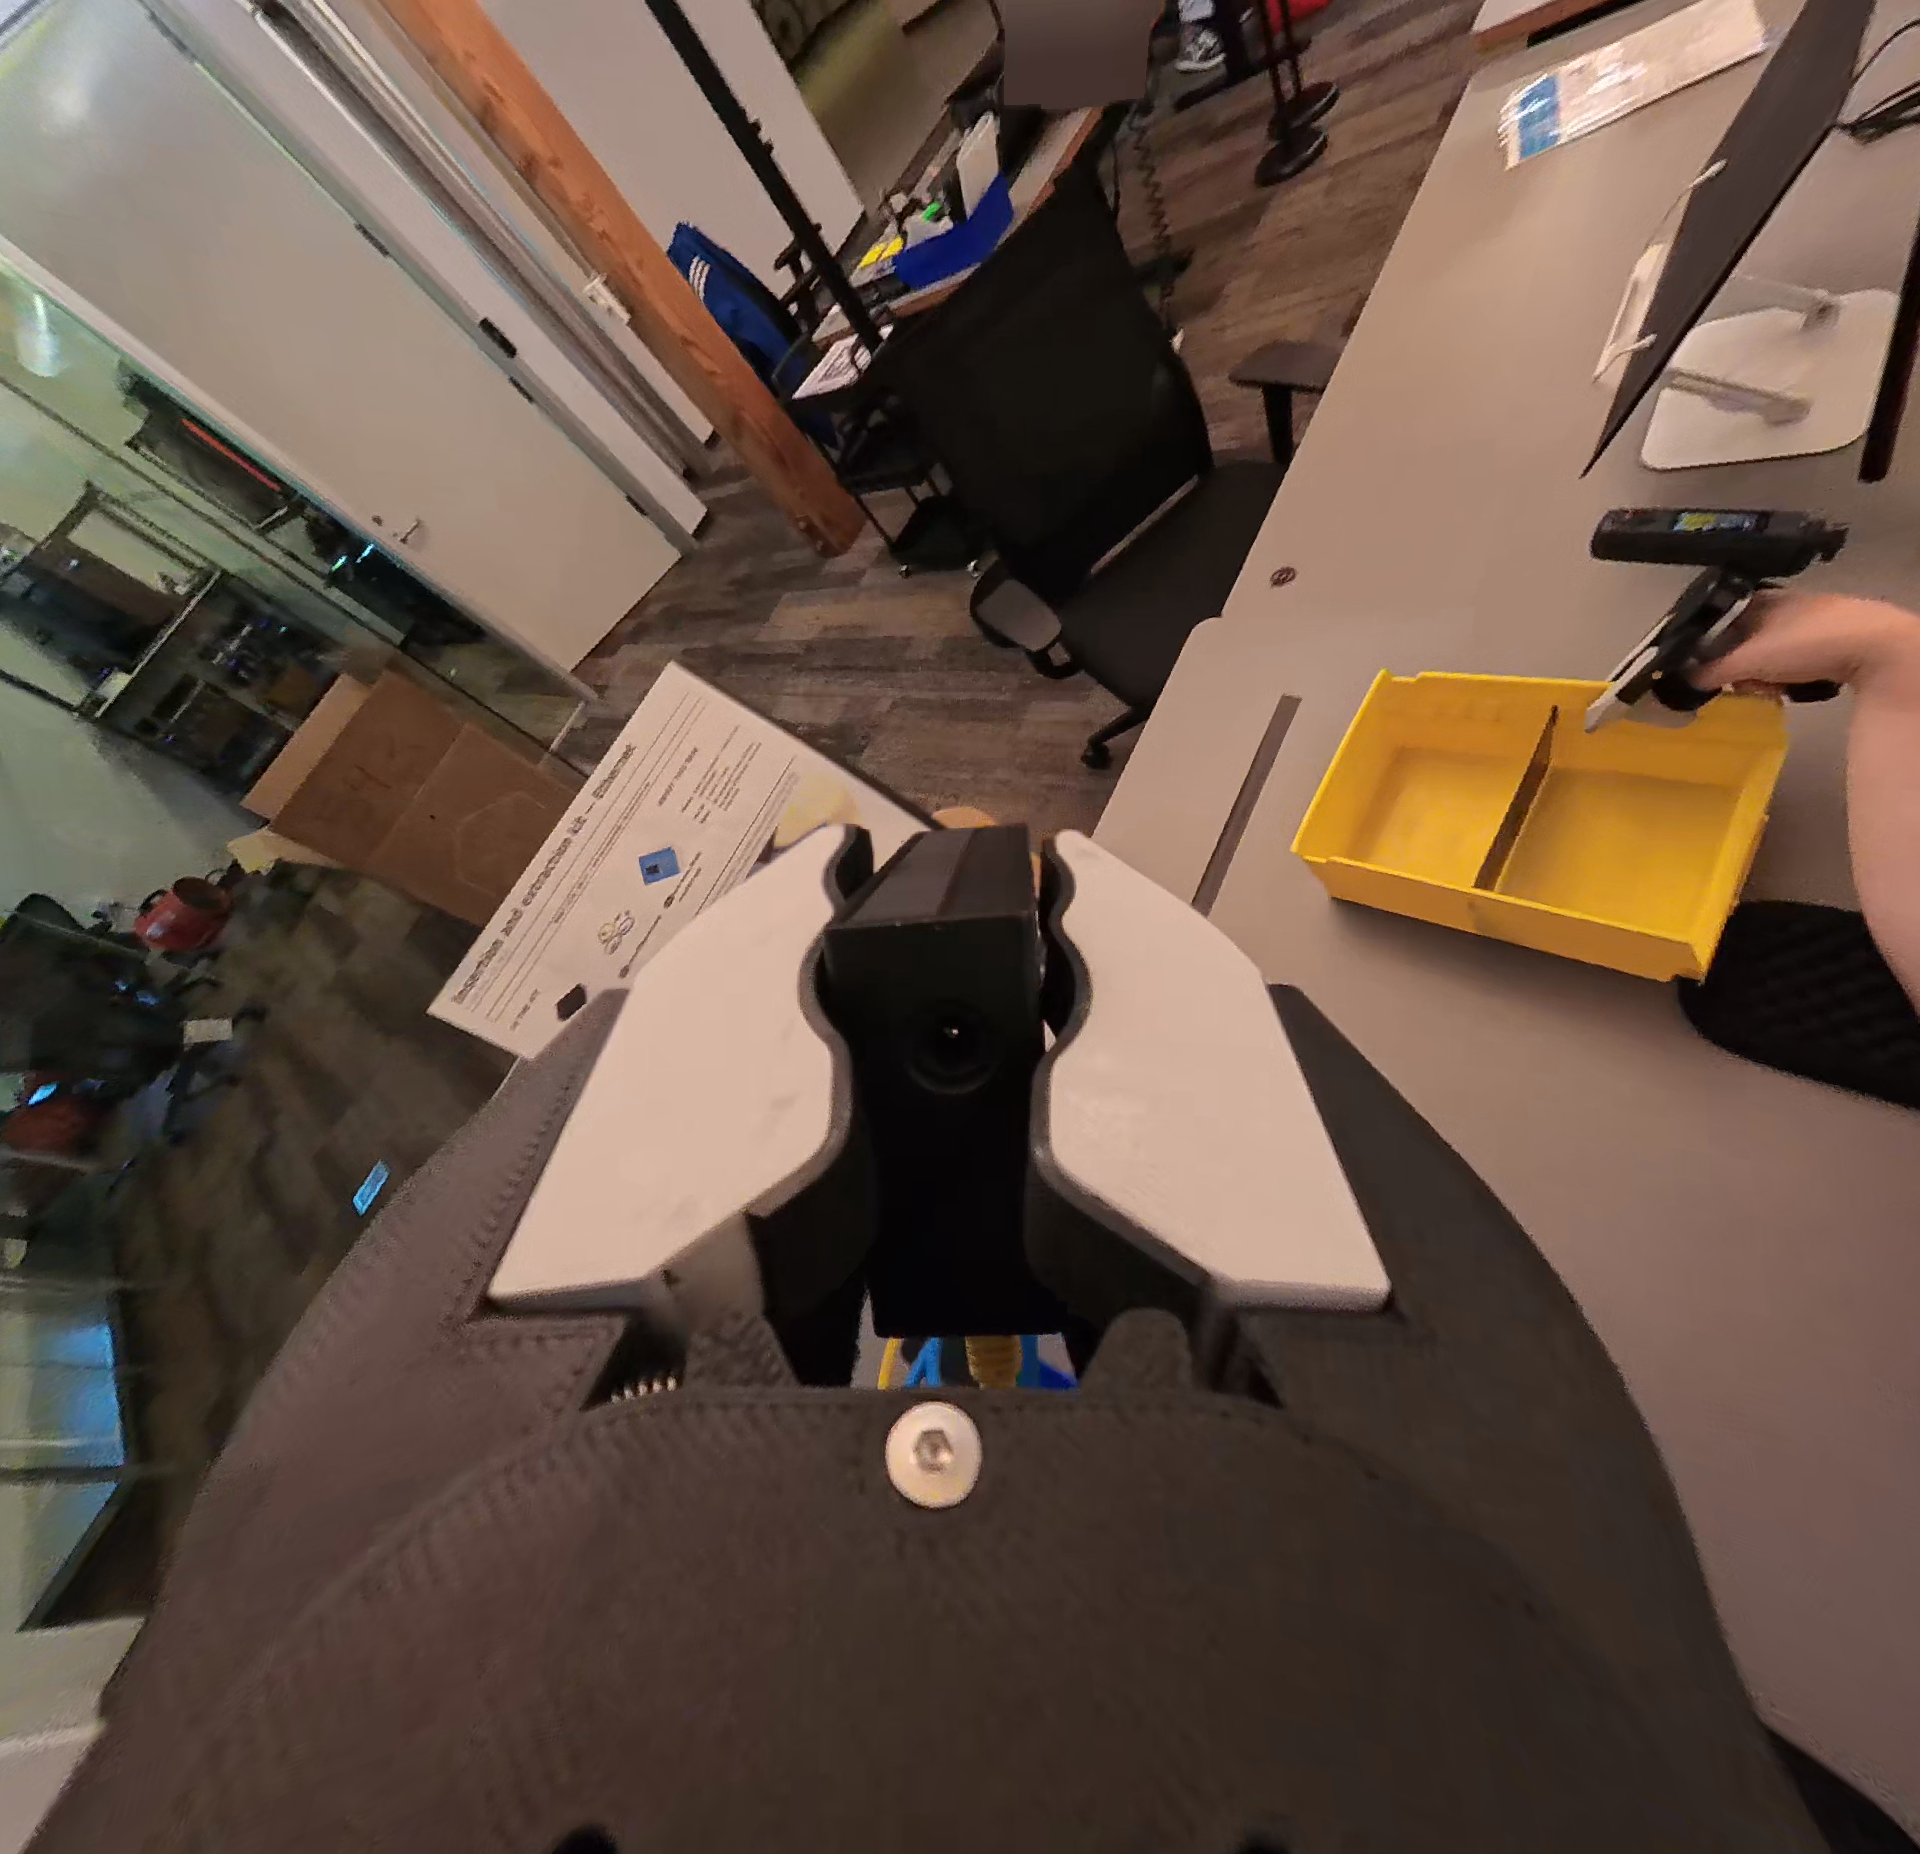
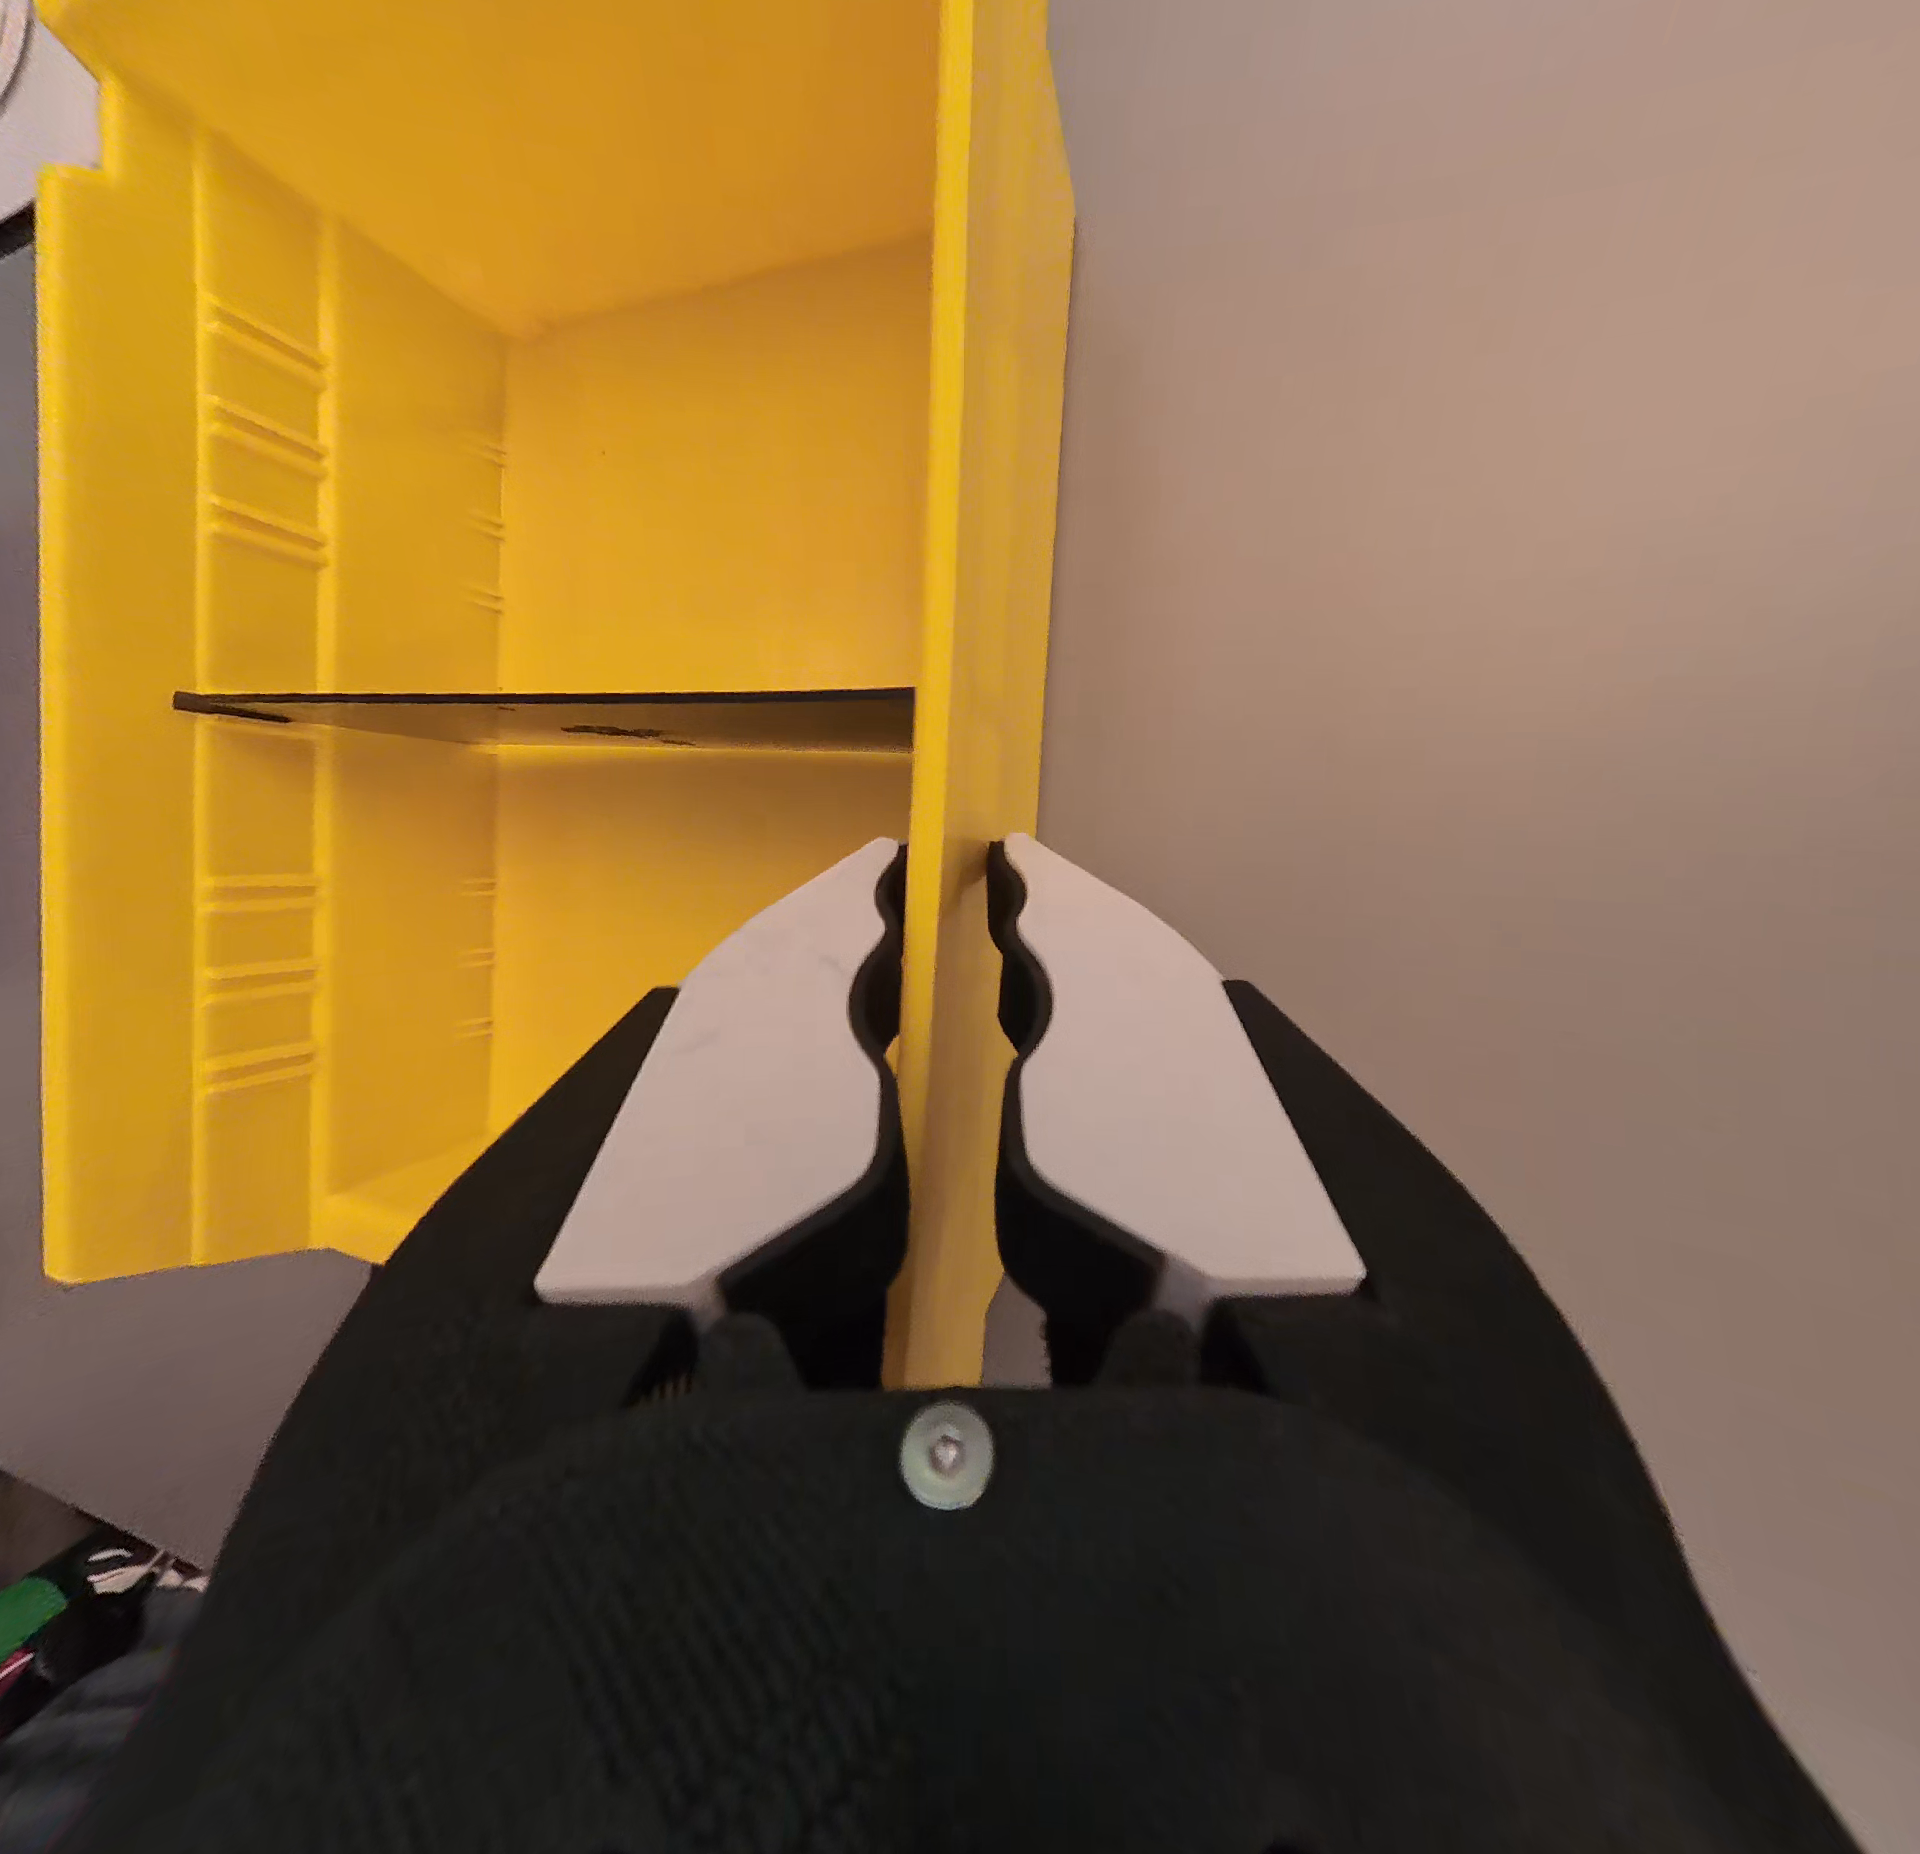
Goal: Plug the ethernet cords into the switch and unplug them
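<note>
The black box-shaped device (image 1: 940, 983), presumably the switch, sits clamped between the two white fingers (image 1: 717, 1066) of the left gripper (image 1: 940, 869), held up in the air beyond the near edge of the grey table (image 1: 1455, 1129). Its dark body fills the gap between the jaws, with a round recess on the face turned toward the camera. Below it, through the gripper's base, bits of blue and yellow cable (image 1: 977, 1363) show; whether they are plugged in cannot be told.

The right gripper (image 2: 945, 854) is clenched on a side wall of the yellow bin (image 2: 675, 516), one finger inside the bin, the other outside, both pressing the thin wall. In the left wrist view this gripper (image 1: 1621, 703) appears at the far corner of the same bin (image 1: 1403, 848), held by a hand (image 1: 1808, 651). The bin rests on the table and is split into two compartments by a dark divider (image 2: 540, 713); both compartments look bare.

Just beside the bin lies a dark textured mat (image 1: 1808, 1004). Farther back on the table stands a monitor (image 1: 1745, 194) on a white base. A printed sheet (image 1: 634, 848) lies near the table's edge beyond the left gripper. Off the table are a black office chair (image 1: 1049, 433), a wooden post (image 1: 582, 225) and cardboard boxes (image 1: 416, 796) on the floor.
</note>
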### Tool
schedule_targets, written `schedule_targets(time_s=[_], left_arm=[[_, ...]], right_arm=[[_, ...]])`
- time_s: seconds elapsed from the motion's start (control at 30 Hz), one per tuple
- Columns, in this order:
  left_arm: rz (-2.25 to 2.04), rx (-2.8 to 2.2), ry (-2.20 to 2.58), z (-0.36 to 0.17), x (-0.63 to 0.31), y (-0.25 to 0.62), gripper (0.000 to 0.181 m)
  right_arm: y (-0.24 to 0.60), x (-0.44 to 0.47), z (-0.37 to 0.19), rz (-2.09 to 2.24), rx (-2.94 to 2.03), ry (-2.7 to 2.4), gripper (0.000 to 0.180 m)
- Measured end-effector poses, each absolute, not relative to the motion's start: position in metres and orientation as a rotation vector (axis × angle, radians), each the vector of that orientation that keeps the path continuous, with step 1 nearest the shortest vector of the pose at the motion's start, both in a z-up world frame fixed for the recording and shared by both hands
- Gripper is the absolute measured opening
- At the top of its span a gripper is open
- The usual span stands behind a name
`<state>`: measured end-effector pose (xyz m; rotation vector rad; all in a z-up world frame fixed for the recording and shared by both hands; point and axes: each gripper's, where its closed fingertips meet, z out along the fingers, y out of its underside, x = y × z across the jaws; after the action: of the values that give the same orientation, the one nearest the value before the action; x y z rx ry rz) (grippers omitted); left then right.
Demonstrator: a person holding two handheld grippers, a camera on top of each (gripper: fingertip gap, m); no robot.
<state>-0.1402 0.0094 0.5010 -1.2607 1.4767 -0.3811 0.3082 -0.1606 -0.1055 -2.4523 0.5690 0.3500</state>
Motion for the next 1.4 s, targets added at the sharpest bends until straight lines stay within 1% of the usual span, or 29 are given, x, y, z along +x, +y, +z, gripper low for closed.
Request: schedule_targets(time_s=[0.13, 0.23, 0.27, 0.33, 0.37, 0.4, 0.47, 0.57, 0.63, 0.67, 0.73, 0.83, 0.9, 0.97, 1.03, 1.1, 1.2, 1.33, 1.4], left_arm=[[-0.463, -1.262, 1.478, 0.475, -0.119, 0.006, 0.03], [-0.612, -1.301, 1.454, 0.438, -0.098, 0.013, 0.03], [-0.674, -1.316, 1.44, 0.423, -0.091, 0.015, 0.03], [-0.799, -1.352, 1.423, 0.385, -0.077, 0.017, 0.03], [-0.86, -1.392, 1.386, 0.365, -0.071, 0.02, 0.03], [-0.934, -1.418, 1.365, 0.343, -0.065, 0.021, 0.03], [-1.084, -1.473, 1.322, 0.3, -0.056, 0.023, 0.03], [-1.251, -1.552, 1.251, 0.243, -0.05, 0.03, 0.029], [-1.373, -1.602, 1.2, 0.209, -0.048, 0.031, 0.029], [-1.434, -1.619, 1.172, 0.194, -0.047, 0.031, 0.029], [-1.515, -1.643, 1.113, 0.165, -0.048, 0.03, 0.029], [-1.64, -1.679, 1.024, 0.127, -0.052, 0.027, 0.029], [-1.76, -1.681, 0.949, 0.111, -0.058, 0.025, 0.029], [-1.862, -1.67, 0.888, 0.101, -0.066, 0.024, 0.029], [-1.899, -1.667, 0.844, 0.09, -0.073, 0.027, 0.028], [-1.913, -1.665, 0.812, 0.08, -0.079, 0.029, 0.027], [-1.928, -1.671, 0.733, 0.068, -0.086, 0.037, 0.029], [-1.896, -1.664, 0.667, 0.059, -0.095, 0.045, 0.029], [-1.904, -1.665, 0.677, 0.061, -0.095, 0.044, 0.029]], right_arm=[[-0.162, 0.313, -0.106, 0.314, -2.457, 0.552, 0.014], [-0.16, 0.314, -0.105, 0.291, -2.457, 0.521, 0.013], [-0.159, 0.315, -0.103, 0.302, -2.436, 0.527, 0.016], [-0.158, 0.321, -0.095, 0.34, -2.345, 0.596, 0.039], [-0.161, 0.325, -0.088, 0.357, -2.293, 0.635, 0.047], [-0.165, 0.332, -0.078, 0.359, -2.235, 0.673, 0.051], [-0.167, 0.341, -0.043, 0.342, -2.07, 0.68, 0.05], [-0.15, 0.321, 0.053, 0.239, -1.73, 0.356, 0.051], [-0.136, 0.275, 0.12, 0.145, -1.491, 0.065, 0.056], [-0.128, 0.242, 0.143, 0.116, -1.409, -0.08, 0.059], [-0.107, 0.167, 0.166, 0.073, -1.314, -0.37, 0.065], [-0.067, 0.069, 0.161, -0.018, -1.262, -0.678, 0.075], [-0.042, 0.015, 0.137, -0.101, -1.265, -0.865, 0.078], [-0.02, -0.019, 0.104, -0.221, -1.295, -1.015, 0.079], [-0.008, -0.044, 0.076, -0.232, -1.35, -1.117, 0.08], [-0.003, -0.066, 0.064, -0.152, -1.364, -1.144, 0.08], [0.003, -0.082, 0.057, -0.151, -1.372, -1.145, 0.081], [0.007, -0.102, 0.058, 0.018, -1.499, -1.025, 0.081], [0.011, -0.107, 0.056, -0.021, -1.531, -1.003, 0.08]])
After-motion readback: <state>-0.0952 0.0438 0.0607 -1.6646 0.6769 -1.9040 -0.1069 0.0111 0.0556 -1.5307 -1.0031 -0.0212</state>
